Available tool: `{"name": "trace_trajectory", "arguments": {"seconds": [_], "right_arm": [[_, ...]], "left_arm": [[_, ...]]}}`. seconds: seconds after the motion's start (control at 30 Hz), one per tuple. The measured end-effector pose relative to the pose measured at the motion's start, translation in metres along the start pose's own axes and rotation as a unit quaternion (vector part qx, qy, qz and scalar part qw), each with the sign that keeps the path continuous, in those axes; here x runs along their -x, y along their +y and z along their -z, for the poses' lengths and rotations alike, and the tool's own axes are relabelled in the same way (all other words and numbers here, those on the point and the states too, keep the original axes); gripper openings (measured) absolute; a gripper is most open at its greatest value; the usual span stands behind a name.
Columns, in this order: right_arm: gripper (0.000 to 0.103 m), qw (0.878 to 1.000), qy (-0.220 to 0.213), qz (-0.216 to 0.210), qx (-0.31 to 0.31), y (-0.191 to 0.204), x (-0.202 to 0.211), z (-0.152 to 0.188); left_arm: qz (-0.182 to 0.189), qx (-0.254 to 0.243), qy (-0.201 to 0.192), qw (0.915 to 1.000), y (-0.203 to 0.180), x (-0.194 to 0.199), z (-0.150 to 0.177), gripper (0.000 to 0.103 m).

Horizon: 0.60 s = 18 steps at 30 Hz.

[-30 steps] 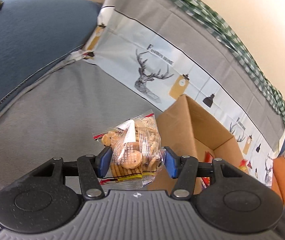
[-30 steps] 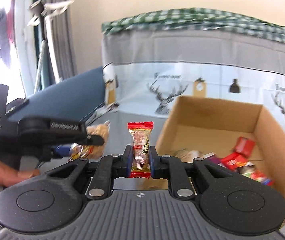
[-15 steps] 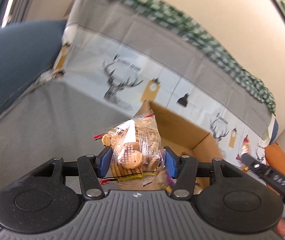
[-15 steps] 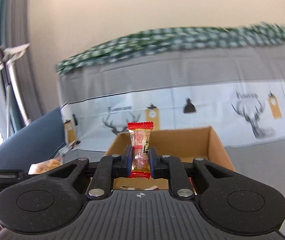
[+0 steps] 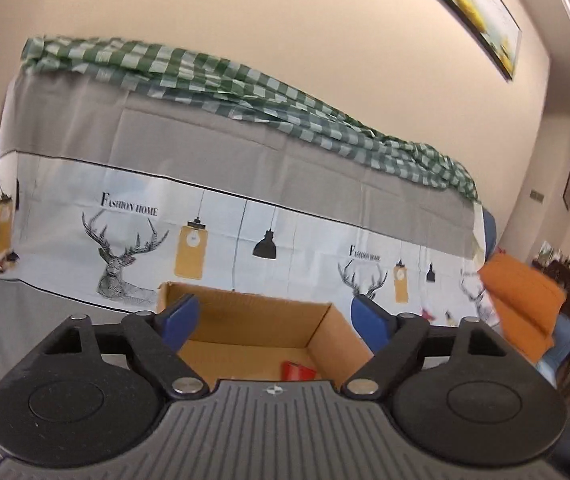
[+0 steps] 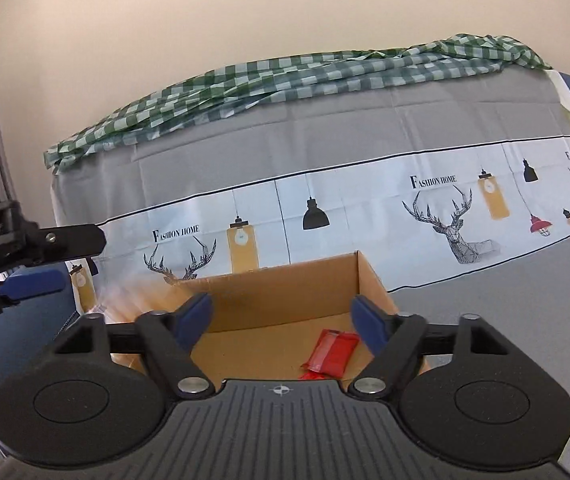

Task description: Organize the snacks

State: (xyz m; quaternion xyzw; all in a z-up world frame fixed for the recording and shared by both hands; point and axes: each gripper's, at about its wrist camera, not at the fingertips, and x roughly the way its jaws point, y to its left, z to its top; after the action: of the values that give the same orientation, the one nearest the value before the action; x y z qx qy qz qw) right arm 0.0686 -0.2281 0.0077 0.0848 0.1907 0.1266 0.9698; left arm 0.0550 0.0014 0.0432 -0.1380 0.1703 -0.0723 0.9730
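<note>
Lying lengthwise away: red packet (image 6: 331, 354)

The left gripper (image 5: 273, 322) holds its jaws spread wide with nothing between them. The right gripper (image 6: 283, 318) is likewise spread and bare. Both point forward, roughly level, side by side.

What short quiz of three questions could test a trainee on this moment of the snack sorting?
1. True or false: the left gripper holds a snack.
2. Which colour is the packet lying in the cardboard box? A green, B red, C blue.
3. Fill in: the right gripper has its jaws ____.

Key: 1 false, both jaws stand apart and empty. 2 B. 3 open.
</note>
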Motion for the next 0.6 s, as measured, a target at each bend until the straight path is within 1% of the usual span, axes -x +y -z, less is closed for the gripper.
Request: {"name": "trace_trajectory", "arguments": {"seconds": [0.03,0.07,0.1,0.13,0.17,0.23,0.3,0.33,0.37,0.43,0.5,0.53,0.6], "right_arm": [[0.084,1.000,0.005,0.003,0.006,-0.001,-0.001,0.001],[0.090,1.000,0.009,0.009,0.013,-0.001,-0.002,0.003],[0.097,1.000,0.011,0.015,0.021,-0.001,-0.003,0.004],[0.099,0.999,0.011,0.020,0.027,-0.001,-0.002,0.005],[0.102,0.999,0.013,0.024,0.033,-0.001,-0.003,0.006],[0.102,0.999,0.019,0.030,0.040,-0.002,-0.003,0.007],[0.102,0.998,0.027,0.039,0.040,-0.003,-0.002,0.007],[0.102,0.998,0.032,0.045,0.037,-0.003,-0.002,0.006],[0.102,0.997,0.036,0.052,0.034,-0.004,-0.001,0.006],[0.102,0.997,0.046,0.060,0.027,-0.006,0.002,0.006],[0.102,0.996,0.058,0.064,0.027,-0.007,0.006,0.007],[0.102,0.995,0.062,0.066,0.031,-0.006,0.011,0.008],[0.102,0.995,0.065,0.066,0.039,-0.005,0.022,0.012]], "left_arm": [[-0.004,-0.002,0.012,0.9999,0.003,-0.002,0.007,0.090],[-0.007,0.004,0.029,0.9995,0.007,-0.005,0.011,0.090],[-0.008,0.012,0.037,0.9992,0.011,-0.007,0.014,0.090],[-0.014,0.012,0.031,0.9993,0.011,-0.007,0.015,0.091],[-0.022,0.002,0.020,0.9995,0.011,-0.003,0.015,0.094],[-0.041,-0.026,0.000,0.9988,0.008,0.002,0.012,0.096],[-0.047,-0.020,0.007,0.9987,0.009,0.005,0.003,0.097],[-0.048,-0.015,0.016,0.9986,0.009,0.007,-0.001,0.098],[-0.055,-0.015,0.023,0.9981,0.008,0.009,-0.003,0.103],[-0.074,-0.021,0.040,0.9963,0.007,0.016,-0.002,0.102],[-0.089,-0.009,0.078,0.9929,0.007,0.024,0.009,0.102],[-0.089,-0.004,0.092,0.9918,0.008,0.029,0.018,0.102],[-0.098,-0.001,0.111,0.9890,0.007,0.037,0.040,0.102]]}}
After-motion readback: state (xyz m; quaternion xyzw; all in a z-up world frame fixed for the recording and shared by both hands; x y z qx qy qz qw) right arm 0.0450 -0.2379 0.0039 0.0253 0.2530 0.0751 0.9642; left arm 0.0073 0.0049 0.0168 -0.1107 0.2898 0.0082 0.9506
